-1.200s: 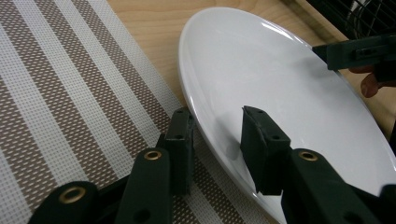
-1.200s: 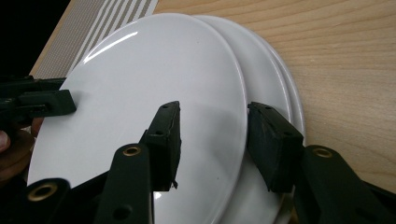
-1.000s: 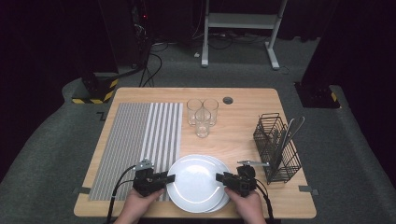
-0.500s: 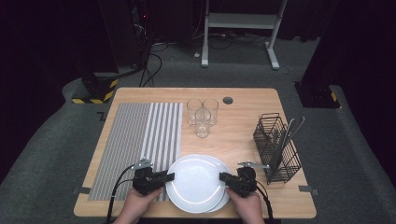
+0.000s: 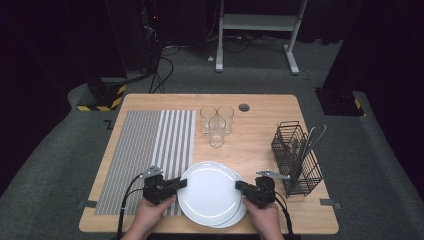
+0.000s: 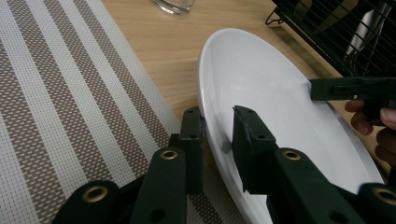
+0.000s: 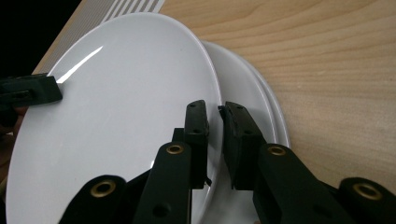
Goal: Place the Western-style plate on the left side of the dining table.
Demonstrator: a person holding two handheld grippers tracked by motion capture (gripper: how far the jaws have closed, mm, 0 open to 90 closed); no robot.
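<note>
A light wooden table (image 5: 270,102) with rounded corners stands on dark grey carpet (image 5: 380,165). The room behind is dim, nearly black. At the far side a white metal frame (image 5: 257,22) with two splayed feet rests on the floor, with loose cables (image 5: 165,65) trailing beside it. A yellow-and-black striped block (image 5: 102,95) sits by the table's far left corner, a dark block (image 5: 340,100) by the far right

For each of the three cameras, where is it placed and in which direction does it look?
High view: above the person's side, facing forward and down on the table; both hands show.
Left gripper view: rides on the left gripper, facing along its fingers across the top plate toward the wire basket.
Right gripper view: rides on the right gripper, facing the plate stack.
Shared: all show the top plate.
</note>
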